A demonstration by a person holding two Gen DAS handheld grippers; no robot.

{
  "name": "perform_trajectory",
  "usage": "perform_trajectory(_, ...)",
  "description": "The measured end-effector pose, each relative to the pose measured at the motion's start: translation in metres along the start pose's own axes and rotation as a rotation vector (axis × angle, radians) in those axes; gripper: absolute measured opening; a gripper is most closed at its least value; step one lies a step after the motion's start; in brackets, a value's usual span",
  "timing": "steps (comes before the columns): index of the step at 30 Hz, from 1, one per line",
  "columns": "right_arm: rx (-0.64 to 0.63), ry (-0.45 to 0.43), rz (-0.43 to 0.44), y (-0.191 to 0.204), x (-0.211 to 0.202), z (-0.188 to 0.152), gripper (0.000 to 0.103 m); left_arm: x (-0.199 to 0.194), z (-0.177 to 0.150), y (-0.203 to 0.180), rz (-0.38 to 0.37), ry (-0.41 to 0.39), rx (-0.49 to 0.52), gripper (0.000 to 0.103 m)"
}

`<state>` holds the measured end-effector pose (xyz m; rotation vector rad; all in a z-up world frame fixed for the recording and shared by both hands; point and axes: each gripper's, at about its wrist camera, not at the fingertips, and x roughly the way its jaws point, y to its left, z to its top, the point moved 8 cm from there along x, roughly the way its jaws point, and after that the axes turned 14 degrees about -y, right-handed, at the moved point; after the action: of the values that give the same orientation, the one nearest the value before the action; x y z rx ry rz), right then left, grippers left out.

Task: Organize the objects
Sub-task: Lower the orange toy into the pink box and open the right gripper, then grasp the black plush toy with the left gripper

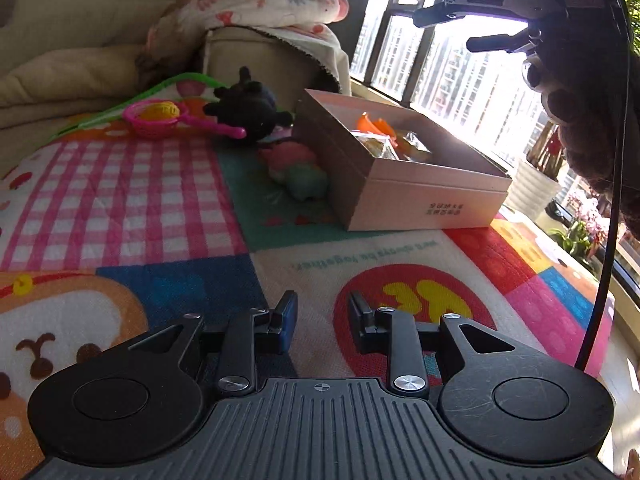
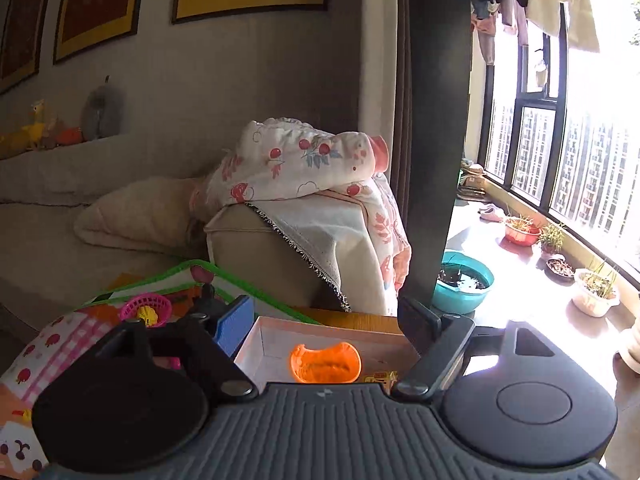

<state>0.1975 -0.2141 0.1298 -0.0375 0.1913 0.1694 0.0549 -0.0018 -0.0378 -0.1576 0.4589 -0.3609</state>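
Observation:
An open cardboard box (image 1: 400, 196) stands on the colourful play mat (image 1: 160, 200), with an orange plastic toy (image 1: 376, 124) and wrapped packets inside. To its left lie a pastel plush toy (image 1: 298, 170), a black plush toy (image 1: 248, 108) and a pink net scoop (image 1: 156, 118) holding something yellow. My left gripper (image 1: 322, 314) hovers low over the mat in front of the box, its jaws narrow with nothing between them. My right gripper (image 1: 444, 28) is raised above the box in a gloved hand. It (image 2: 326, 324) is open and empty over the box (image 2: 276, 332) and the orange toy (image 2: 326, 362).
A beige sofa armrest (image 2: 260, 248) draped with a floral blanket (image 2: 304, 160) rises just behind the box. Right of it, a dark pillar (image 2: 436, 120), a teal basin (image 2: 464, 280) and plant pots (image 2: 596, 292) line the window. A black cable (image 1: 616, 200) hangs at the right.

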Motion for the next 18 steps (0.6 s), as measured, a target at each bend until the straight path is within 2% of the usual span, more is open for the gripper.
perform_trajectory(5,-0.111,-0.001,0.06,0.026,-0.021,-0.047,0.091,0.018,0.025,0.031,0.066,-0.032,-0.044,0.031)
perform_trajectory(7,-0.146,0.007,0.092,0.034,-0.032,-0.067,0.1,0.027,0.039,0.041,0.088,-0.055,-0.067,0.031)
perform_trajectory(13,-0.134,0.059,0.166,0.049,-0.057,-0.122,0.101,0.06,0.083,0.084,0.183,-0.121,-0.172,0.031)
perform_trajectory(18,-0.138,0.011,0.143,0.049,-0.061,-0.138,0.103,0.09,0.132,0.137,0.327,-0.202,-0.264,0.03)
